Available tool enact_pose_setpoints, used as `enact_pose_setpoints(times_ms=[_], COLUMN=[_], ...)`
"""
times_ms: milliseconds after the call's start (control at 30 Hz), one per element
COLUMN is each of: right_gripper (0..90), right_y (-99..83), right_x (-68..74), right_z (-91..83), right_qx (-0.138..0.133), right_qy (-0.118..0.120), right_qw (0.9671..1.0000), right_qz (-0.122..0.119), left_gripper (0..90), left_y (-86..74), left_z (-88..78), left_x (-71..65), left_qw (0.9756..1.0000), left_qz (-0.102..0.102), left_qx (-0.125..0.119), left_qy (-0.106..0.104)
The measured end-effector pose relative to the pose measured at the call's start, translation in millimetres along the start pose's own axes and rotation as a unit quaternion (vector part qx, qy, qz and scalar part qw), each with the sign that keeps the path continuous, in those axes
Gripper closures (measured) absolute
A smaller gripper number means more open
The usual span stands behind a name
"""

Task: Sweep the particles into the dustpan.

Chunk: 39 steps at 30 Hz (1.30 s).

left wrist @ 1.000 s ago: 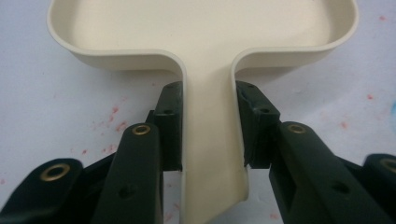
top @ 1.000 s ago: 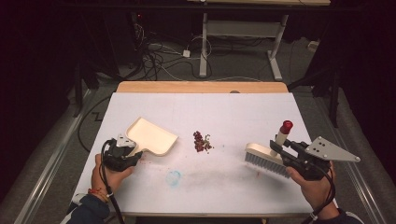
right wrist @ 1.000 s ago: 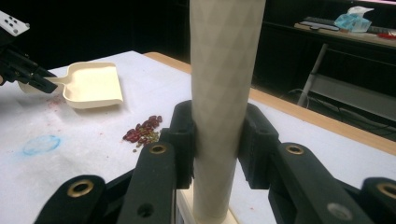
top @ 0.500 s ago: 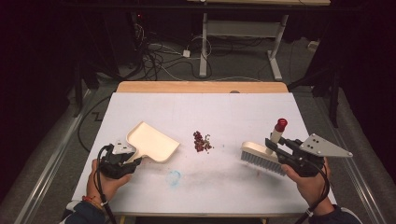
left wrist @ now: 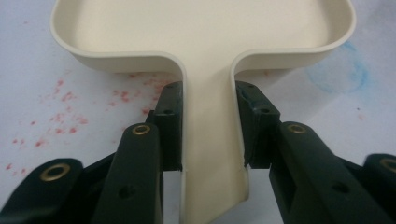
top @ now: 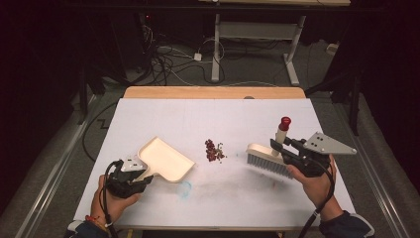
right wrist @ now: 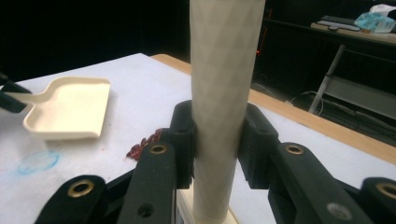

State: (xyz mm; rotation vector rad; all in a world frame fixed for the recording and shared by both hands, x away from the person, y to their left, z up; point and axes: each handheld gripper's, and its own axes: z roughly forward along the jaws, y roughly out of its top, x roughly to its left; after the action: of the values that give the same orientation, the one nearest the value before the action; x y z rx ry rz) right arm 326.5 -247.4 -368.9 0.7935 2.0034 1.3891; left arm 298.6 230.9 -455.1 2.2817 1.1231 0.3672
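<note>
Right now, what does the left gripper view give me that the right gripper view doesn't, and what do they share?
Left gripper view alone: the left hand-held gripper clamped on the dustpan's handle, and red speckles staining the table.

Right gripper view alone: the right hand-held gripper shut on the brush handle, the red debris pile near its left jaw, and desks in the dark background.

Both: the cream dustpan, the white table and the blue ring mark.
</note>
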Motion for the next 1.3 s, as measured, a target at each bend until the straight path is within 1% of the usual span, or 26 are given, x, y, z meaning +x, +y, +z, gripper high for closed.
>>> enact_pose_setpoints(times_ms=[67, 100, 133, 167, 200, 267, 333, 367, 400, 433, 500, 533, 567, 600, 633, 667, 767, 900, 933, 967, 1067, 1133, 1167, 1200, 1233, 1300], right_gripper=[70.4, 70.4, 70.4, 70.4, 70.4, 70.4, 70.4, 70.4, 70.4, 70.4, 70.4, 70.4, 70.4, 70.4, 70.4, 70.4, 70.4, 70.4, 70.4, 70.4, 70.4, 70.4, 70.4, 70.3, 70.3, 70.2], right_y=[3.4, 6.3, 6.3, 7.3, 9.1, 12.3, 17.1, 19.7, 22.1, 22.1, 25.4, 27.6, 27.6, 28.2, 28.2, 28.0, 25.6, 19.8, 19.8, 17.3, 15.5, 14.7, 14.5, 13.5, 13.5, 12.2], right_x=[0.1, -0.9, -0.9, -1.3, -2.7, -4.8, -7.5, -8.4, -9.2, -9.2, -9.4, -8.6, -8.6, -7.4, -7.4, -6.2, -3.6, 1.5, 1.5, 5.7, 11.2, 16.0, 19.7, 27.0, 27.0, 33.0], right_z=[7.6, 17.4, 17.4, 22.9, 35.2, 47.1, 59.4, 66.3, 73.5, 73.5, 86.9, 104.4, 104.4, 119.3, 119.3, 126.1, 144.8, 167.8, 167.8, 172.9, 175.8, 177.6, 177.4, 176.0, 176.0, 173.5], right_qx=[-0.004, -0.007, -0.007, -0.01, -0.011, -0.016, -0.019, -0.018, -0.016, -0.016, -0.013, -0.009, -0.009, -0.004, -0.004, -0.002, 0.002, 0.004, 0.004, -0.003, -0.013, -0.015, -0.014, -0.012, -0.012, -0.014], right_qy=[-0.003, -0.003, -0.003, -0.004, -0.007, -0.015, -0.022, -0.027, -0.032, -0.032, -0.038, -0.045, -0.045, -0.051, -0.051, -0.057, -0.06, -0.067, -0.067, -0.069, -0.074, -0.061, -0.056, -0.045, -0.045, -0.036], right_qw=[1.0, 1.0, 1.0, 0.9999, 0.9999, 0.9997, 0.9994, 0.9993, 0.9992, 0.9992, 0.9991, 0.9988, 0.9988, 0.9986, 0.9986, 0.9982, 0.998, 0.9973, 0.9973, 0.9971, 0.9967, 0.9975, 0.9979, 0.9987, 0.9987, 0.9991], right_qz=[-0.003, 0.001, 0.001, 0.004, 0.008, 0.011, 0.017, 0.021, 0.019, 0.019, 0.015, 0.017, 0.017, 0.016, 0.016, 0.019, 0.022, 0.031, 0.031, 0.031, 0.031, 0.032, 0.029, 0.018, 0.018, 0.016], left_gripper=[64.2, 64.2, 64.2, 64.2, 64.2, 64.2, 64.2, 64.2, 64.2, 64.2, 64.2, 64.2, 64.2, 64.2, 64.2, 64.2, 64.2, 64.2, 64.2, 64.2, 64.2, 64.2, 64.2, 64.1, 64.1, 64.2], left_y=[2.1, 3.2, 4.3, 5.5, 6.7, 8.5, 10.2, 11.1, 12.2, 13.3, 15.3, 16.3, 17.2, 18.2, 19.2, 20.2, 23.5, 25.5, 25.6, 25.8, 26.6, 27.4, 27.8, 28.4, 29.0, 30.1], left_z=[1.0, 1.8, 2.9, 4.0, 5.4, 8.7, 12.2, 13.2, 13.5, 13.9, 14.5, 14.6, 14.8, 14.9, 15.3, 16.4, 20.1, 24.7, 25.4, 26.2, 28.1, 29.0, 29.6, 29.8, 30.1, 30.8], left_x=[-2.1, -3.7, -5.9, -7.7, -9.4, -13.8, -19.4, -21.2, -21.9, -22.9, -25.4, -26.3, -27.0, -27.8, -28.5, -29.7, -32.9, -34.6, -34.7, -34.8, -36.3, -38.1, -38.8, -39.4, -39.8, -40.4], left_qw=[0.9999, 0.9998, 0.9997, 0.9996, 0.9994, 0.9987, 0.9979, 0.9978, 0.9976, 0.9975, 0.9973, 0.9972, 0.9971, 0.997, 0.9969, 0.9968, 0.9963, 0.9962, 0.9964, 0.9966, 0.9967, 0.9967, 0.9967, 0.9967, 0.9966, 0.9967], left_qz=[0.01, 0.015, 0.017, 0.022, 0.026, 0.036, 0.046, 0.049, 0.051, 0.051, 0.053, 0.053, 0.052, 0.054, 0.054, 0.055, 0.062, 0.06, 0.056, 0.053, 0.05, 0.05, 0.051, 0.051, 0.052, 0.051], left_qx=[0.005, 0.008, 0.008, 0.011, 0.014, 0.018, 0.027, 0.027, 0.027, 0.028, 0.031, 0.033, 0.034, 0.036, 0.037, 0.04, 0.046, 0.048, 0.045, 0.044, 0.044, 0.046, 0.046, 0.047, 0.047, 0.045], left_qy=[-0.007, -0.011, -0.012, -0.014, -0.019, -0.032, -0.035, -0.037, -0.04, -0.041, -0.041, -0.042, -0.044, -0.043, -0.043, -0.041, -0.037, -0.042, -0.044, -0.046, -0.047, -0.045, -0.044, -0.044, -0.044, -0.043])
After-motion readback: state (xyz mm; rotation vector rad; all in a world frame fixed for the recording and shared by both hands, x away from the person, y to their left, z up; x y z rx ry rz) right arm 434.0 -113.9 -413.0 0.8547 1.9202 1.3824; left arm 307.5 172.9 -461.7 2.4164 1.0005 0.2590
